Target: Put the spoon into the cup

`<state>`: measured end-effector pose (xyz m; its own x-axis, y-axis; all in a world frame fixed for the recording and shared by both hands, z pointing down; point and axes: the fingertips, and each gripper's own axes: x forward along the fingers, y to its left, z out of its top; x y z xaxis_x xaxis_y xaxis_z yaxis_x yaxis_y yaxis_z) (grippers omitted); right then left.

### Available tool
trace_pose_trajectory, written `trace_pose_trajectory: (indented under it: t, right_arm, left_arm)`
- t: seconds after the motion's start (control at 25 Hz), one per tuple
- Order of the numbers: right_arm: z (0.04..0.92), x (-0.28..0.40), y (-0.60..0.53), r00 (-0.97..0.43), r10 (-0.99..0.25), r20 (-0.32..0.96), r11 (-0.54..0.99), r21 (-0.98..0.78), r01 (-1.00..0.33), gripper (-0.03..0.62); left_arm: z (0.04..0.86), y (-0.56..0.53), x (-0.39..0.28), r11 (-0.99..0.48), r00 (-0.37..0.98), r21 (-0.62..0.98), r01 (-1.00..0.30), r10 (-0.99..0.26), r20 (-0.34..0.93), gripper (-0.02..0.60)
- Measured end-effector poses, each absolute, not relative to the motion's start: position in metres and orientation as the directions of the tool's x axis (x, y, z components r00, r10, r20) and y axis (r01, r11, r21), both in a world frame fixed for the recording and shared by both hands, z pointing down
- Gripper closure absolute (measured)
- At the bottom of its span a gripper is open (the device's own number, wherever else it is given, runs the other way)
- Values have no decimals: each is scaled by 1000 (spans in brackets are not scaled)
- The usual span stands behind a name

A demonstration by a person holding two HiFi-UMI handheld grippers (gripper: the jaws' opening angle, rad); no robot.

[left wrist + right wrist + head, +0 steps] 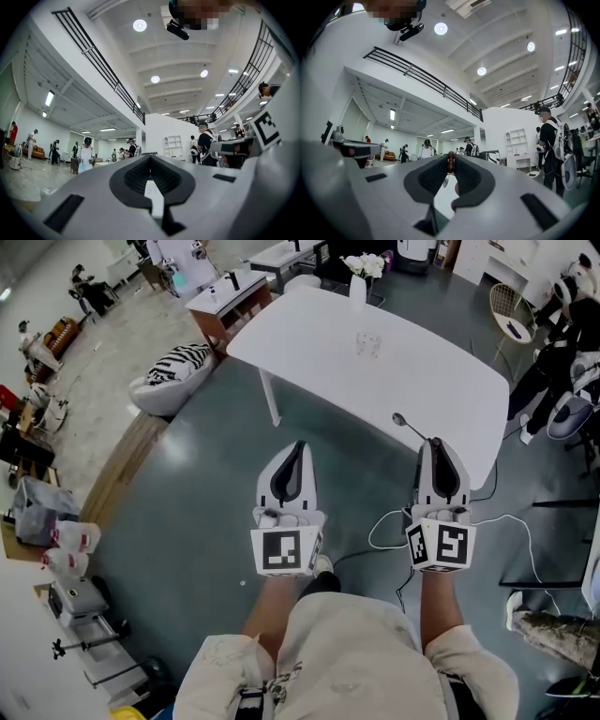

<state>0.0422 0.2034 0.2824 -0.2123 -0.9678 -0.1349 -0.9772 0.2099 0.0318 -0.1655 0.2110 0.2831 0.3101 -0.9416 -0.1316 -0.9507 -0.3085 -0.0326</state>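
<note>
Standing short of a white surface (309, 362), a person holds both claws out side by side above the grey floor (187, 512). The right claw (436, 442) is clamped on the handle of the spoon (410, 427), whose bowl juts ahead toward the surface's near edge. The left claw (298, 444) has its jaws together with nothing between them. A clear cup (367, 343) stands upright near the middle of the surface, well apart from the spoon. A vase (358, 287) of white flowers stands at the far edge.
</note>
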Motion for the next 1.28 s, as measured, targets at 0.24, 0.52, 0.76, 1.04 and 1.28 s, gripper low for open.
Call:
trace_pose_trajectory:
  t: [0.24,0.52,0.76,1.04,1.28]
  right_arm:
    - [282,7,160,-221,-967,-126,217,40,-975,569]
    - [286,-21,135,-209,-970,-125,205,38,-978,569]
    - [295,-21,109,-201,-972,-123,199,28,-980,569]
    - [308,-10,58,-190,-977,-95,189,11,-982,569]
    - [312,14,0,-187,-979,-85,189,-10,-982,569]
  left_arm:
    - [287,170,-200,-292,294,-36,-956,-947,-129,578]
    - [288,143,-235,-288,291,-39,-957,-948,-131,578]
    - [297,117,-235,-298,300,-32,-954,-947,-114,578]
    - [309,67,-223,-303,305,-36,-952,-947,-98,578]
    - [307,10,-198,-310,314,-49,-949,-945,-93,578]
